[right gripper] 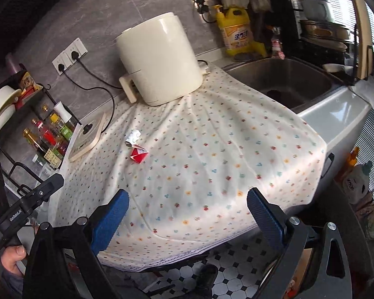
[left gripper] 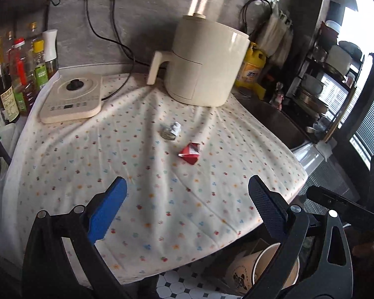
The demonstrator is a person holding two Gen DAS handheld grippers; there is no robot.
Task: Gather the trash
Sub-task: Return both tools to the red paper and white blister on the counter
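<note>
- Floral cloth (left gripper: 142, 199) covers counter; cream appliance (left gripper: 202, 62) at back.
- L gripper (left gripper: 187, 209) & R gripper (right gripper: 187, 214): both jaws wide apart, empty, over near cloth edge.
- Red carton (left gripper: 190, 153) mid-cloth; crumpled white scrap (left gripper: 172, 130) just behind it.

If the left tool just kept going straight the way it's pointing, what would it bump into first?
Probably the red crumpled wrapper, which lies on the patterned cloth almost dead ahead of the open left tool. The white crumpled paper lies just behind it. Depth is hard to judge, so the tool might meet the cloth first.
</note>
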